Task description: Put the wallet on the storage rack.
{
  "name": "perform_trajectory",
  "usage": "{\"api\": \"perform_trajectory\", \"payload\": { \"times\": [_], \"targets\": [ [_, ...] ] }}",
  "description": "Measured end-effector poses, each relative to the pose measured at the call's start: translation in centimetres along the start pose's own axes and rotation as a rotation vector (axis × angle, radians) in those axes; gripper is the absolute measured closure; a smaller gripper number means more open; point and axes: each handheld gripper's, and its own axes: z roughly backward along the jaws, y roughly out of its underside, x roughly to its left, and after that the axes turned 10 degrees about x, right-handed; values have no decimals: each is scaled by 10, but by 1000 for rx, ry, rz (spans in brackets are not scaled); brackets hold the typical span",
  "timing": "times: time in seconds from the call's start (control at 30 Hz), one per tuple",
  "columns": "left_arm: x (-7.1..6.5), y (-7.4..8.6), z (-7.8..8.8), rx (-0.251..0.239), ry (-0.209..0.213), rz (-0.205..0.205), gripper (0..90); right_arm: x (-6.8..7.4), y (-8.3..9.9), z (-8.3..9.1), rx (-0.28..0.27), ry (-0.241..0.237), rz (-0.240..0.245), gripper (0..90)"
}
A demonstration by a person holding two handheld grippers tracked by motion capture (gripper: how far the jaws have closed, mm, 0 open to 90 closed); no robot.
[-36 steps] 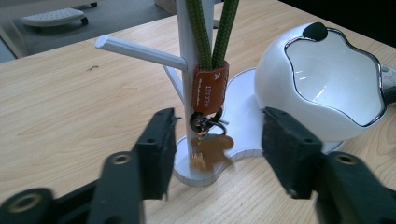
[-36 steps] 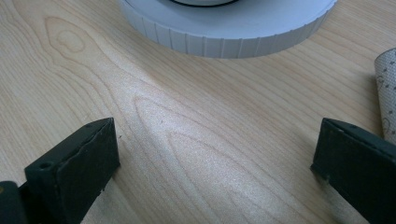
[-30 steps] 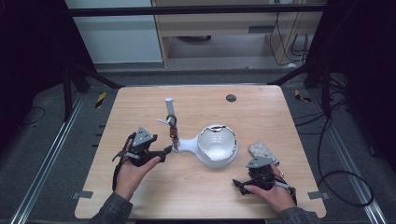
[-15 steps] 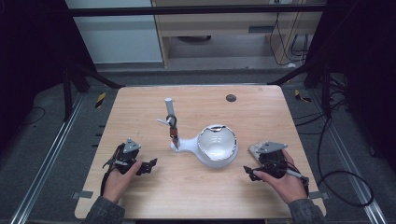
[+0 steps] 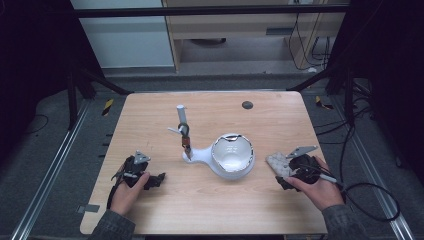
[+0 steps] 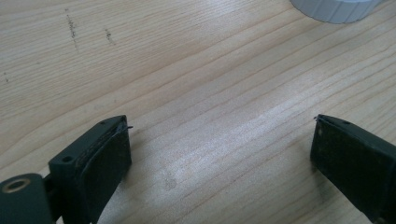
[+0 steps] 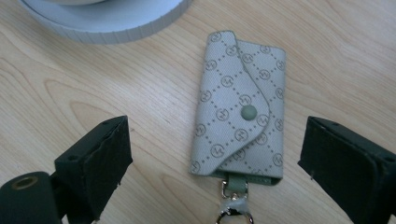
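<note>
Right gripper view: key pouch (image 7: 240, 112) lies apart from both fingers (image 7: 100, 158).

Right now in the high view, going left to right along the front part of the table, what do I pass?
Left hand-held gripper → upright stand with a clip → white bowl-shaped dish → grey patterned key pouch → right hand-held gripper, its open jaws set around the pouch without pressing on it.

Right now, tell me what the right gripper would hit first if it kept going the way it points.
Probably the grey patterned key pouch, lying flat on the table between and ahead of the right gripper's open jaws. Beyond it sits the white stand's base, though depth is hard to judge.
</note>
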Motion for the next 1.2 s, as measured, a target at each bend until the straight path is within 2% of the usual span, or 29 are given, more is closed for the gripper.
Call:
{"api": "perform_trajectory", "payload": {
  "times": [0.23, 0.27, 0.33, 0.37, 0.4, 0.77, 1.2],
  "targets": [
    [0, 2, -1, -15, 1, -1, 22, -12, -5, 0, 68, 7, -22, 151],
    [0, 3, -2, -24, 0, 0, 10, -15, -8, -2, 88, -6, -32, 158],
    [0, 3, -3, -25, 0, 0, 6, -16, -9, -3, 93, -7, -36, 161],
    [0, 3, -3, -28, 0, -1, 0, -18, -13, -6, 124, -10, -54, 160],
    [0, 3, -3, -32, 3, -4, 0, -18, -14, -7, 130, -8, -57, 158],
    [0, 3, -4, -40, 5, -6, 0, -20, -19, -29, 195, -27, -96, 172],
    [0, 3, -4, -40, 9, -8, 0, -23, -19, -39, 222, -51, -116, 200]
  ]
}}
